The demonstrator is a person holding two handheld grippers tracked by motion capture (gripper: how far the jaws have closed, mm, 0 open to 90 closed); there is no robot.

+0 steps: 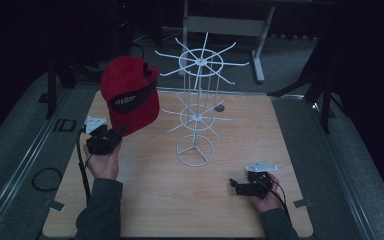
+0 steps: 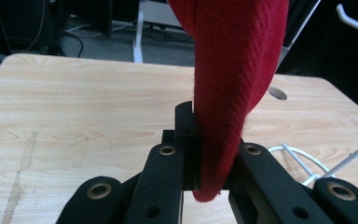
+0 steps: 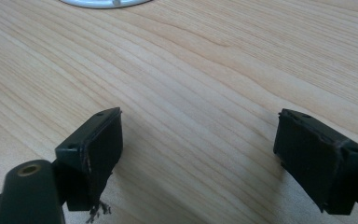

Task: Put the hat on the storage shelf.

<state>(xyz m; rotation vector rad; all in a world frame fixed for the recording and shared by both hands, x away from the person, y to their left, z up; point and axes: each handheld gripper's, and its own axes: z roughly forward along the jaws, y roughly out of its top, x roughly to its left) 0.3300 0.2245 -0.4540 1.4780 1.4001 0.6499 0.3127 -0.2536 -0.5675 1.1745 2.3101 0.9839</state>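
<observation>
A red cap [image 1: 130, 92] with a dark band is held up above the table's left side, left of the white wire rack [image 1: 197, 107]. My left gripper [image 1: 114, 136] is shut on the cap's lower edge; in the left gripper view the red cloth [image 2: 228, 93] is pinched between the black jaws of the left gripper [image 2: 209, 161]. My right gripper [image 1: 236, 186] rests low near the table's front right, open, jaws pointing left. In the right gripper view the right gripper [image 3: 198, 154] has only bare wood between its jaws.
The rack stands mid-table on a ring base [image 1: 194, 150] with two tiers of hooked arms. The wooden table [image 1: 150, 195] has a small hole [image 1: 219, 107] behind the rack. A metal stand [image 1: 230, 25] is beyond the far edge. A cable loop [image 1: 46, 178] lies left of the table.
</observation>
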